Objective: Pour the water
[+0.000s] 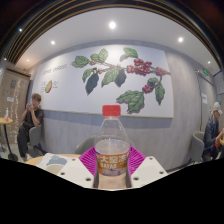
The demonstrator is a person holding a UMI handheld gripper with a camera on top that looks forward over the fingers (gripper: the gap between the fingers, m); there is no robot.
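The tool (112, 166) grips a clear plastic bottle (112, 150) between its two fingers, the magenta pads (90, 160) pressed against either side of the bottle's lower body. The bottle stands upright, its red cap (112, 110) still on and an orange label (112, 160) wrapped round its middle. Whether its base rests on anything is hidden by the fingers.

Just beyond the fingers on the left, a light wooden bench (45, 160) shows with a pale flat object (57, 160) lying on it, too small to identify.

The far wall (60, 120) is grey below, with a large white mural panel (105, 80) painted with green leaves and red berries on a branch. The ceiling (110, 30) is pale with small round recessed lights (112, 25). At far left a person (32, 120) in dark clothes sits by the wall; at far right another person (213, 125) is partly visible near the grey wall.
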